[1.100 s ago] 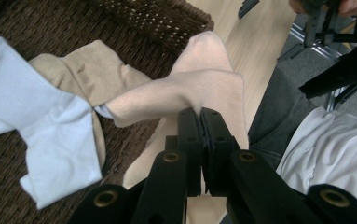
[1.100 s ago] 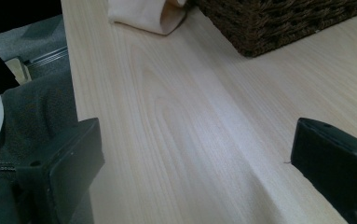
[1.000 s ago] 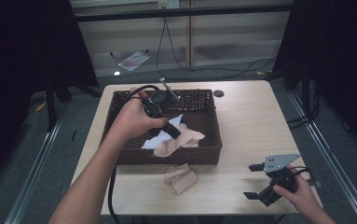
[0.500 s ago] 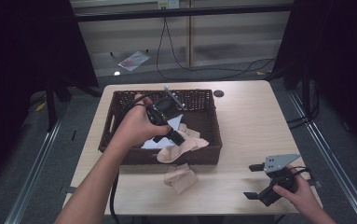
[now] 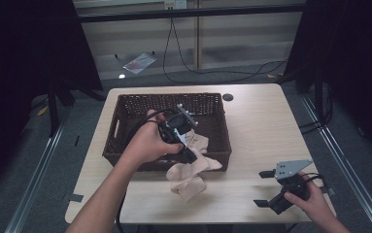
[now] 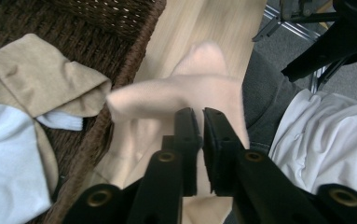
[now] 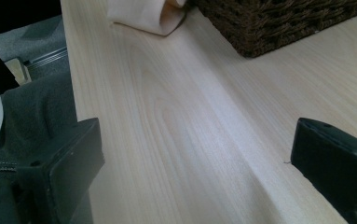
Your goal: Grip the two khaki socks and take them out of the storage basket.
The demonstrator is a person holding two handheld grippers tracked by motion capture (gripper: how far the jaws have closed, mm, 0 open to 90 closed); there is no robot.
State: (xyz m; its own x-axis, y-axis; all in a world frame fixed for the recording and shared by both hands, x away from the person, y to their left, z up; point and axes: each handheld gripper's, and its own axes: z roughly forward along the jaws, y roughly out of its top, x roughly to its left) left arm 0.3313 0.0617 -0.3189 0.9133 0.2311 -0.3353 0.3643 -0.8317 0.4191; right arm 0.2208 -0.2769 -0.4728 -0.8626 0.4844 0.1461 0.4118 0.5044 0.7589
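High view: basket (image 5: 125, 104) beside socks (image 5: 189, 182).

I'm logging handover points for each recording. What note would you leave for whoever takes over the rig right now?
Left gripper: over the basket's front rim, jaws just been opening, a narrow gap, nothing pinched.
Right gripper: jaws wide open and empty, low over the table near its front right corner.
Things: the pale peach sock lies over the front rim of the wicker basket and onto the table. A tan sock and a light blue sock lie in the basket.
Done: the peach sock seems released.
Left: probably the two socks in the basket.
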